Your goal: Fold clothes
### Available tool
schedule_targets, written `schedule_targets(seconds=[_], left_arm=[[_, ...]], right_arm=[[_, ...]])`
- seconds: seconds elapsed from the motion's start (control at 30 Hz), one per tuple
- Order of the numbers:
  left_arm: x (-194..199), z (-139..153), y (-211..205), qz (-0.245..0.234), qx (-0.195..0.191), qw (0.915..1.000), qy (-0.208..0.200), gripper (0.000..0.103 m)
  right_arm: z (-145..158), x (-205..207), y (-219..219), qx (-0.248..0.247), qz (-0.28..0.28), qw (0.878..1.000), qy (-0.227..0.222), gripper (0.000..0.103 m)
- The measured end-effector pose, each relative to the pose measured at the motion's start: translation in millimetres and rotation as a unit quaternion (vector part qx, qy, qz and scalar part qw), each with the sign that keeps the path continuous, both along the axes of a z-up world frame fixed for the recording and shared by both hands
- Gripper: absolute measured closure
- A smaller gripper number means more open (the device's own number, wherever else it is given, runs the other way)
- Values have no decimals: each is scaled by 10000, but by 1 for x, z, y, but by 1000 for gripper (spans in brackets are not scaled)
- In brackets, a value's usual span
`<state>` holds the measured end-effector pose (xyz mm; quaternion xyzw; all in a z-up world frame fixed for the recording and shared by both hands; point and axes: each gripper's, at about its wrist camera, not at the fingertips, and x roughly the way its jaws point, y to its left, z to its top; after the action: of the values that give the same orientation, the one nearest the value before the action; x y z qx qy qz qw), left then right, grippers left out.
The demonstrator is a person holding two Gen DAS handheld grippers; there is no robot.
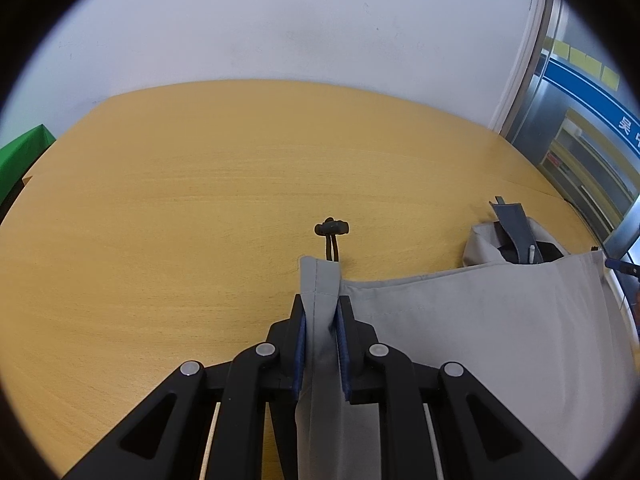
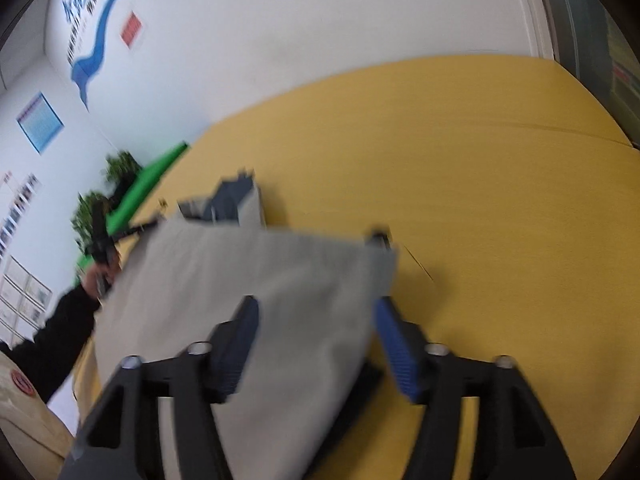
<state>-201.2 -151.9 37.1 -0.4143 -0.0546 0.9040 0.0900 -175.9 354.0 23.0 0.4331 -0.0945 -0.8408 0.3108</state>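
A grey garment [image 1: 480, 320] lies spread on the wooden table [image 1: 180, 200], partly lifted, so a fold looks under way. The left gripper [image 1: 322, 308] is clenched on its hem corner by the drawstring toggle [image 1: 331, 229]. The right gripper [image 2: 316, 312], blurred, stands released astride the cloth, and next needs to close on that edge.

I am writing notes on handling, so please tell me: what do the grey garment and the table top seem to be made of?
Grey garment: seemingly a thin woven synthetic, matte; it hangs smooth with a stitched hem and a cord stopper. Table: wood or wood-look laminate, satin finish with fine straight grain; which one cannot be told.
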Motion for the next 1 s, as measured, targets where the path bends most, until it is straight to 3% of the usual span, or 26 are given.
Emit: schedule_targets(seconds=[0.07, 0.1, 0.13, 0.4, 0.5, 0.53, 0.57, 0.6, 0.63, 0.73, 0.77, 0.8, 0.83, 0.9, 1.0], left_arm=[[-2, 1, -1, -8, 32, 10000, -11, 87], [-2, 0, -1, -17, 37, 10000, -23, 87], [-1, -1, -1, -24, 40, 10000, -42, 87], [2, -1, -4, -36, 51, 10000, 27, 87], [3, -2, -2, -38, -2, 10000, 20, 87], [3, -3, -1, -41, -11, 10000, 20, 87], [3, -3, -1, -47, -12, 10000, 12, 87], [3, -4, -1, -52, -10, 10000, 4, 87], [2, -4, -1, -56, -8, 10000, -1, 87], [2, -5, -1, -46, 2, 10000, -12, 87], [2, -5, -1, -42, -5, 10000, -13, 87], [2, -5, -1, -39, -19, 10000, -7, 87], [2, -5, -1, -35, -33, 10000, 0, 87], [3, -4, -1, -27, -60, 10000, 14, 87], [3, -4, -1, -15, -101, 9999, 36, 87]], right_arm=[[-4, -18, -7, 93, 21, 9999, -81, 47], [-7, -25, -12, 108, 50, 9998, -150, 81], [-8, -29, -16, 117, 67, 9998, -173, 101], [17, -32, -10, -475, -222, 9980, 358, 102], [8, -37, -16, -86, -269, 9996, 86, 94], [3, -34, -17, 143, -254, 9996, 23, 68], [0, -30, -13, 256, -257, 9993, -16, 49], [-3, -26, -9, 301, -277, 9992, -41, 21], [-6, -22, -4, 347, -297, 9989, -66, 17], [-14, -23, 10, 376, -423, 9981, -258, 19], [-17, -25, 12, 353, -421, 9979, -332, 23], [-19, -28, 11, 300, -344, 9982, -397, 40], [-21, -30, 9, 241, -237, 9984, -454, 70], [-23, -33, 2, 157, -76, 9987, -474, 94], [-14, -32, -1, -61, -81, 9997, -215, 97]])
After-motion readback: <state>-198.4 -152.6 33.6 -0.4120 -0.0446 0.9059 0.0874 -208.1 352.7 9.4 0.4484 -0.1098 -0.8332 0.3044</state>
